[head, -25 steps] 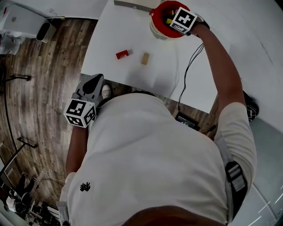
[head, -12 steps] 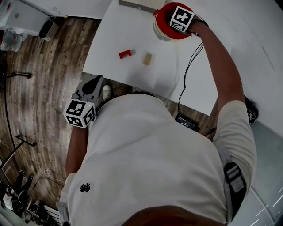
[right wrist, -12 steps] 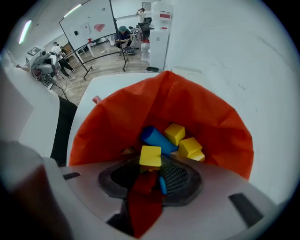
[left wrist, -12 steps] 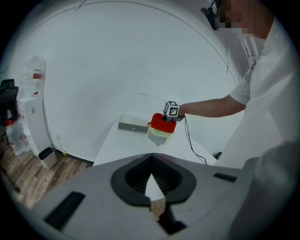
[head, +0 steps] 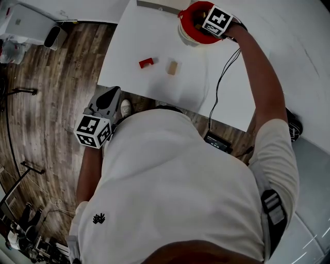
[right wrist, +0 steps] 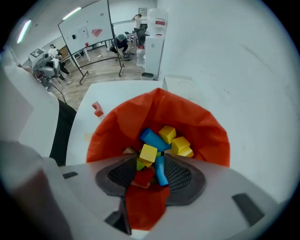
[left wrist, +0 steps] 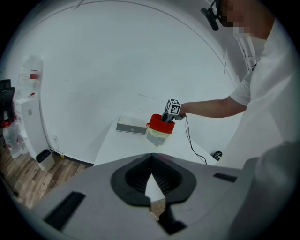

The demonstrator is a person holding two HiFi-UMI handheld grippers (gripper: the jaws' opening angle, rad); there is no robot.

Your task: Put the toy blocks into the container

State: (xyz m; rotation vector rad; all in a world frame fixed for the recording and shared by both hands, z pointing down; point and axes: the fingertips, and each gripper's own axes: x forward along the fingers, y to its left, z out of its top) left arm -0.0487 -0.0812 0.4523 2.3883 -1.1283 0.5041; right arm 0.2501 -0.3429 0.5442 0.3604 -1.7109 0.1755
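The red-lined container stands at the table's far edge, also in the left gripper view. My right gripper hangs over its mouth. The right gripper view looks down into it: yellow blocks, a blue cylinder and a red block lie inside. The right gripper has its jaws opening, the pads pressing on nothing. A red block and a tan block lie on the white table. My left gripper is off the table's near edge, shut and empty.
A flat grey box lies beside the container at the far edge. A black cable runs across the table down to a dark device on the floor. Wooden floor and a white appliance are at the left.
My right gripper has stayed over the container, shifting slightly toward its far right rim. The left gripper and the two blocks on the table have not moved.
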